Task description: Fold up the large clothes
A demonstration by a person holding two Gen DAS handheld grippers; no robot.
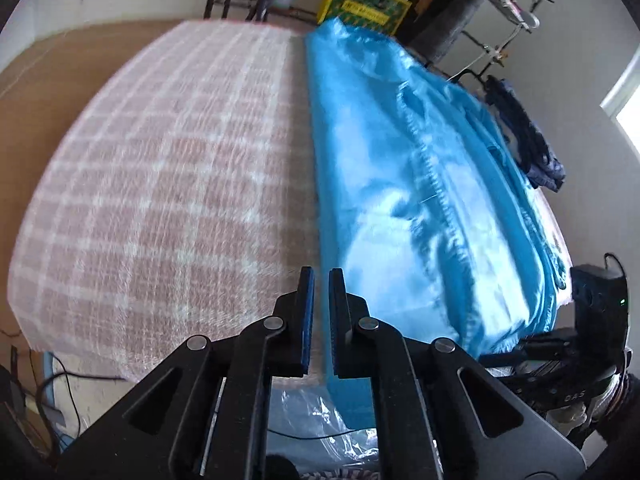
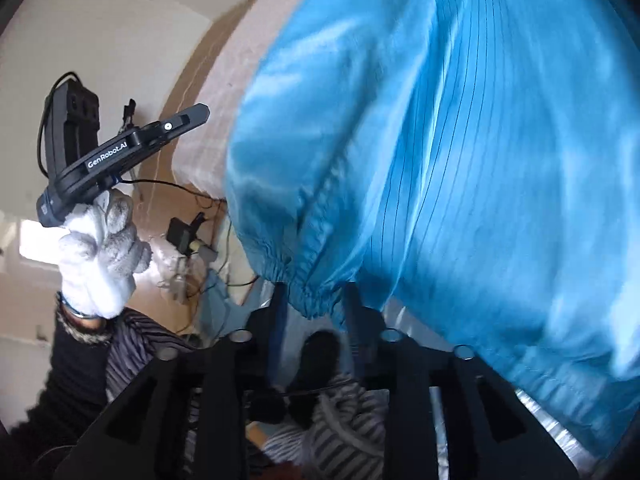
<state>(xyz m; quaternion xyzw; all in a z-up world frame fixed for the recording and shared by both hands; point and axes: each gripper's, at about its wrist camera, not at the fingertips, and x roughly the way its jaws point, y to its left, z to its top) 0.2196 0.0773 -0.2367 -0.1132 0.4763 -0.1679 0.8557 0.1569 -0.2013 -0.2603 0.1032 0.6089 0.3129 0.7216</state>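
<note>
Left wrist view: a checked pink-and-white cover (image 1: 160, 184) spreads over the tabletop, and along its right half lies the task's thing, a shiny blue garment (image 1: 420, 184), already gathered into a long band with a straight left edge and its near end spilling over the tabletop's front edge. A small dark heap of cloth (image 1: 536, 148) sits beyond it at the far right, and a yellow crate (image 1: 360, 4) stands behind the tabletop. The left tongs (image 1: 322, 316) hover at the garment's near-left edge, their blue-padded fingers set narrowly apart with nothing visibly pinched between them.

From the right wrist view, the same garment (image 2: 460, 160) fills the picture at close range, and an elastic-gathered cuff or hem (image 2: 308, 292) hangs down in front of the right tongs (image 2: 316, 304). Their fingers stand wide apart on either side of the hem, unclenched, and whether a pad touches the cloth cannot be told. To the left, a white-gloved hand (image 2: 100, 248) holds the other tool up, well clear of the cloth.

The work appears to be mid-fold, between grasps. The next move likely calls for both tongs to close on the near end and carry it across; the slippery cloth may slide from a shallow pinch.
</note>
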